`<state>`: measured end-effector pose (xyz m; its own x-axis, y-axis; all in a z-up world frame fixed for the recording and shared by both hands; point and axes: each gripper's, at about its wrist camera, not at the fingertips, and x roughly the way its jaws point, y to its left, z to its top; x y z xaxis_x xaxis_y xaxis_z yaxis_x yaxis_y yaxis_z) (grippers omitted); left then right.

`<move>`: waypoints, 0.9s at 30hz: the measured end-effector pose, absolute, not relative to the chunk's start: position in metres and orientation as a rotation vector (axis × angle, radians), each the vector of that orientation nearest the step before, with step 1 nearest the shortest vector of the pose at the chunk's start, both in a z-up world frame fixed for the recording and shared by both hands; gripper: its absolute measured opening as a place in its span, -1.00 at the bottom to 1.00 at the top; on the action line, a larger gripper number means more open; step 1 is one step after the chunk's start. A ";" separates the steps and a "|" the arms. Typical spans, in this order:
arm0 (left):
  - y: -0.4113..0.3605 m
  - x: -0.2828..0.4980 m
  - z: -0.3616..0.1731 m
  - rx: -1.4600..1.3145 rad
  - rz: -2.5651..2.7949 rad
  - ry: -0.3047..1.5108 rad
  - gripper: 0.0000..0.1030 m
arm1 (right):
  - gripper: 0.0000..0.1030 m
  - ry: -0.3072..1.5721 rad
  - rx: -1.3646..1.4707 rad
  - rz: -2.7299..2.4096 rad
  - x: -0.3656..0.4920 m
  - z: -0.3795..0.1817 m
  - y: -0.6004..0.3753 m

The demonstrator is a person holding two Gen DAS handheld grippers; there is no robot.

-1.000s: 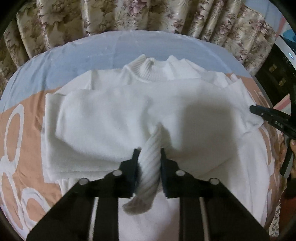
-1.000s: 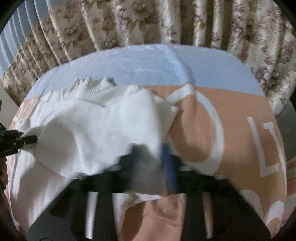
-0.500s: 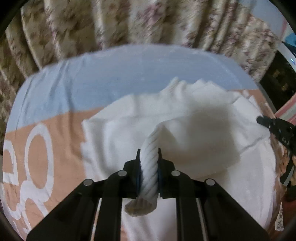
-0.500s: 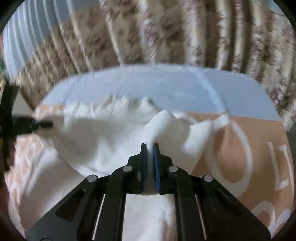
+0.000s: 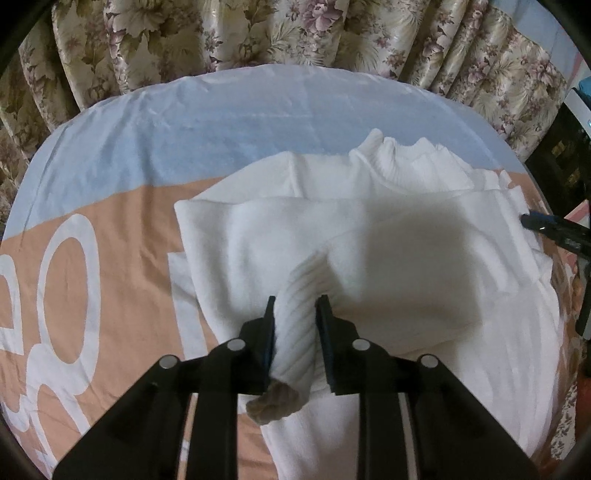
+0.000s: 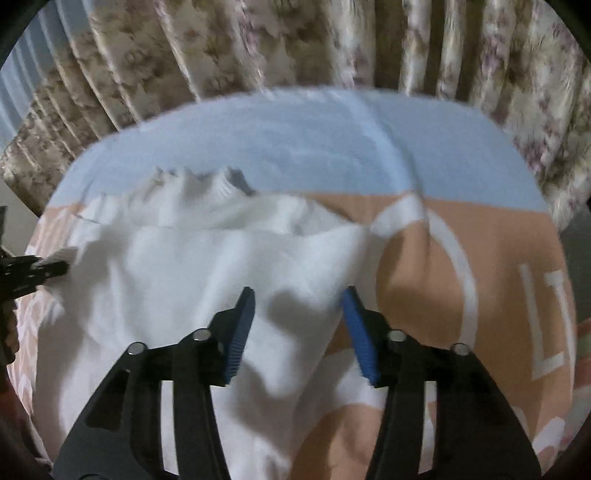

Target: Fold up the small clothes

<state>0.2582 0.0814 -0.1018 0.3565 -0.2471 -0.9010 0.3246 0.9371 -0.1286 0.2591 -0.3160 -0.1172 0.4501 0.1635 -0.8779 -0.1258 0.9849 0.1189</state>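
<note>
A small white knit sweater [image 5: 388,236] lies on the bed, collar toward the curtains, with its sleeves folded across the body. My left gripper [image 5: 295,306] is shut on the ribbed sleeve cuff [image 5: 295,332], whose open end hangs out behind the jaws. My right gripper [image 6: 299,302] is open and empty just above the sweater [image 6: 207,266], its blue pads [image 6: 356,314] spread wide. The right gripper's tip shows at the right edge of the left wrist view [image 5: 546,225]. The left gripper's tip shows at the left edge of the right wrist view [image 6: 40,269].
The bed cover [image 5: 110,229] is orange with white letters in front and light blue farther back. Floral curtains [image 5: 258,33] hang right behind the bed. A dark piece of furniture [image 5: 565,140] stands at the far right.
My right gripper has opened and let go of the sweater fabric it pinched. My left gripper has lowered the cuff back onto the sweater, jaws a little wider around it.
</note>
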 end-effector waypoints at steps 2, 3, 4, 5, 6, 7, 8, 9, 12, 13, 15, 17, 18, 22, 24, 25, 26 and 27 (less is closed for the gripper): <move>0.081 0.258 -0.102 0.078 -0.369 1.143 -0.59 | -0.40 1.077 0.042 0.194 0.258 -0.120 -0.312; 0.080 0.258 -0.101 0.083 -0.366 1.135 -0.66 | -0.57 1.061 0.024 0.201 0.256 -0.118 -0.309; 0.079 0.256 -0.099 0.093 -0.365 1.123 -0.68 | -0.68 1.026 -0.013 0.203 0.252 -0.113 -0.305; 0.077 0.256 -0.098 0.106 -0.357 1.104 -0.69 | -0.70 1.004 -0.028 0.203 0.251 -0.111 -0.305; 0.077 0.255 -0.095 0.117 -0.352 1.086 -0.70 | -0.71 0.968 -0.028 0.199 0.248 -0.107 -0.307; 0.075 0.254 -0.092 0.129 -0.349 1.064 -0.71 | -0.71 0.929 -0.002 0.200 0.246 -0.101 -0.310; 0.074 0.253 -0.088 0.143 -0.347 1.034 -0.71 | -0.71 0.892 0.018 0.198 0.242 -0.097 -0.315; 0.073 0.253 -0.084 0.156 -0.341 1.009 -0.70 | -0.71 0.872 0.028 0.195 0.240 -0.096 -0.319; 0.077 0.264 -0.084 0.173 -0.320 0.981 -0.63 | -0.68 0.895 0.043 0.195 0.246 -0.110 -0.319; 0.080 0.270 -0.089 0.164 -0.316 1.009 -0.49 | -0.62 0.908 0.041 0.191 0.246 -0.114 -0.322; 0.092 0.275 -0.099 0.147 -0.253 1.054 -0.26 | -0.52 0.918 0.058 0.186 0.247 -0.120 -0.328; 0.105 0.266 -0.094 0.157 -0.208 1.032 -0.09 | -0.47 0.909 0.091 0.178 0.243 -0.116 -0.338; 0.114 0.259 -0.090 0.166 -0.174 1.014 0.15 | -0.43 0.897 0.095 0.158 0.240 -0.111 -0.344; 0.153 0.242 -0.080 0.125 -0.059 0.994 0.28 | -0.41 0.876 0.109 0.139 0.231 -0.099 -0.357; 0.155 0.238 -0.079 0.104 -0.083 1.001 0.28 | -0.31 0.875 0.117 0.149 0.228 -0.093 -0.355; 0.152 0.238 -0.079 0.095 -0.104 1.004 0.28 | -0.23 0.879 0.125 0.159 0.225 -0.092 -0.354; 0.146 0.240 -0.078 0.079 -0.135 1.005 0.28 | -0.22 0.886 0.128 0.174 0.224 -0.092 -0.350; 0.140 0.243 -0.078 0.062 -0.162 1.009 0.28 | -0.22 0.891 0.123 0.182 0.222 -0.092 -0.346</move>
